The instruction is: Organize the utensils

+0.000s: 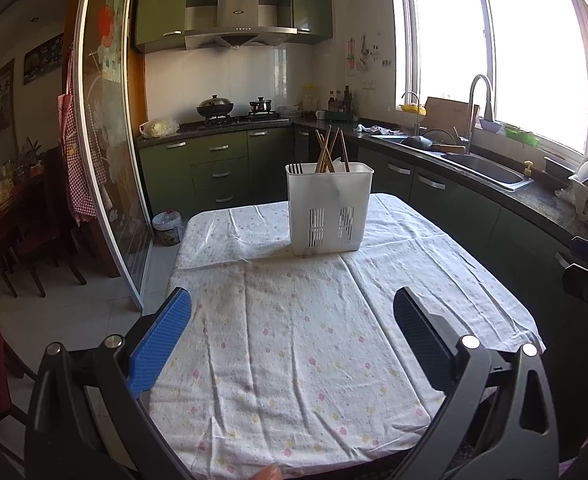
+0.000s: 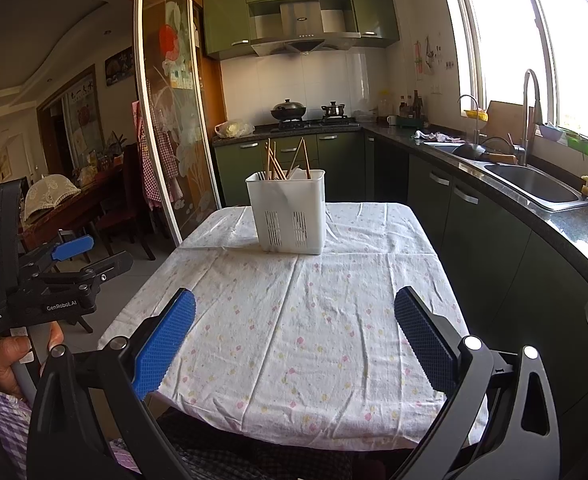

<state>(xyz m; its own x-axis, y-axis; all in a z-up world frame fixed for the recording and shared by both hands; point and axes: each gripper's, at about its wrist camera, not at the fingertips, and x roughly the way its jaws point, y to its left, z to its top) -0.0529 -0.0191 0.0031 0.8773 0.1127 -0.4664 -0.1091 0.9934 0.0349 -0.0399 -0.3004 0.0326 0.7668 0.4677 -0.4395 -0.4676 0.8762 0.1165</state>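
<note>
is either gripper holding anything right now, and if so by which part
Nothing is held. The left gripper and right gripper both have jaws spread wide over the tablecloth. The chopsticks stand untouched in the white holder.

A table (image 1: 493, 280) draped in a creased white floral cloth (image 1: 294, 340) carried one white slotted utensil holder (image 1: 327, 210) near its far edge, wooden chopsticks (image 1: 329, 152) standing inside

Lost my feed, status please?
Both grippers, left and right, open, empty. Chopsticks upright in white holder. Nothing in the way.
</note>
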